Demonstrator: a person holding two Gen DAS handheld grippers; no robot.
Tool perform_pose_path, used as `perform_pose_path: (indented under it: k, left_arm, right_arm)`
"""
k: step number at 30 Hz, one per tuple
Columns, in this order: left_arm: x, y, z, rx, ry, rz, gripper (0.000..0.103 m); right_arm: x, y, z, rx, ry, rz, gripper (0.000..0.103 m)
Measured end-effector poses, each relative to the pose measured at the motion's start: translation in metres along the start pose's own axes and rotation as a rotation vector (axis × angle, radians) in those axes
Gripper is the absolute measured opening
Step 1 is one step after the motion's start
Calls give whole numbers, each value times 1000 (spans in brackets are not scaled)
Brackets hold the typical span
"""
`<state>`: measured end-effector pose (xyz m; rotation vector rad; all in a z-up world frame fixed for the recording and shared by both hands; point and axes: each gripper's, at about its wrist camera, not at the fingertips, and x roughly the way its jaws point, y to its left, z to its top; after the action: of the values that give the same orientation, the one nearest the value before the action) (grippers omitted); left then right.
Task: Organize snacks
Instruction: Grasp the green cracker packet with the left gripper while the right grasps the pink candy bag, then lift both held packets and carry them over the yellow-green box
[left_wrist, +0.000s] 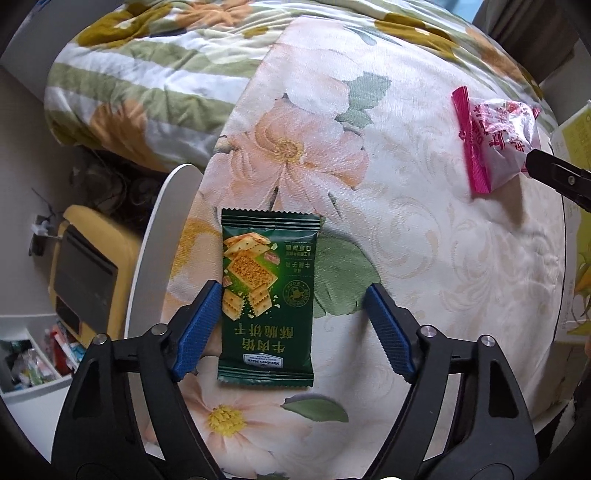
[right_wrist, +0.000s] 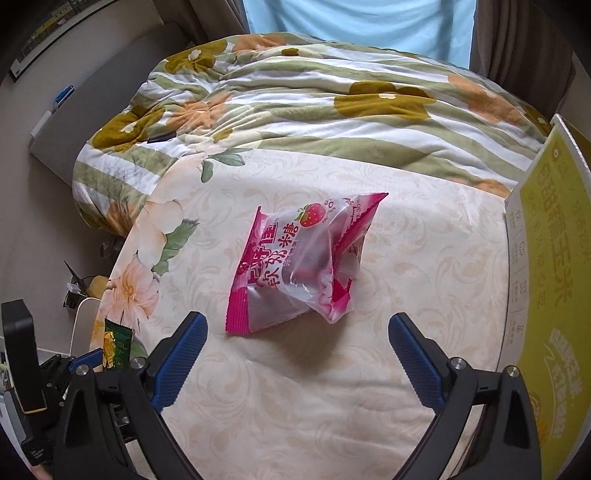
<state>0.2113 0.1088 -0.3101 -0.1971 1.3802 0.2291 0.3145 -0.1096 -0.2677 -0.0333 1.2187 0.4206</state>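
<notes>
A dark green cracker packet (left_wrist: 267, 295) lies flat on the floral bed sheet (left_wrist: 424, 258). My left gripper (left_wrist: 292, 286) points down over it, jaws apart. The left blue pad is at the packet's left edge, while the right pad stands clear of its right edge. A pink and clear strawberry candy bag (right_wrist: 303, 258) sits crumpled on the sheet just beyond my right gripper (right_wrist: 295, 316), which is open and holds nothing. The same bag (left_wrist: 495, 140) shows at the upper right of the left wrist view, with a black finger (left_wrist: 554, 173) of the right gripper beside it.
A yellow cardboard box (right_wrist: 546, 258) stands at the bed's right edge. A bunched green-striped floral quilt (right_wrist: 295, 110) covers the far half of the bed. Off the left edge are a white curved board (left_wrist: 155, 236), a yellow object (left_wrist: 88, 266) and a white bin of snacks (left_wrist: 29, 362).
</notes>
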Motion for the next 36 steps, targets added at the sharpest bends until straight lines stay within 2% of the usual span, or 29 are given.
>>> perform_pose_path:
  k: [3,8,10,16,22,24,26,30,34,36]
  left_arm:
    - [-4,7,-2,-8,-11,3,57]
    - [-5,13,-3,-12,-18,7,48]
    - [-6,16,-3,-22,-17,6,40]
    - [-6,17,-1,-28,-10,9,40]
    - [-8,19,-1,-55,-13,-16,40]
    - [-11,19,1,-47,-22,-19,40]
    - [-15,16,3,-38,-30,-27,40]
    - [-24,12,7,-19,-52,-52,40]
    - [-38,9,13,14,-82,-75,40]
    - [-47,8,17,37,-102,-85,40]
  right_arm:
    - [11,-5,2,1,8,10,98]
    - [28,-9,6,4,22,35,98]
    - [33,-7,8,-9,22,35,98]
    - [44,-2,17,-49,13,22,98]
    - [51,8,21,-107,-4,-28,97]
    - [53,10,21,-126,-12,-51,93]
    - [53,12,20,-160,-25,-102,75]
    - [49,17,17,-184,-43,-127,66]
    - [39,23,13,-192,-66,-132,51]
    - [32,23,11,-173,-75,-122,49]
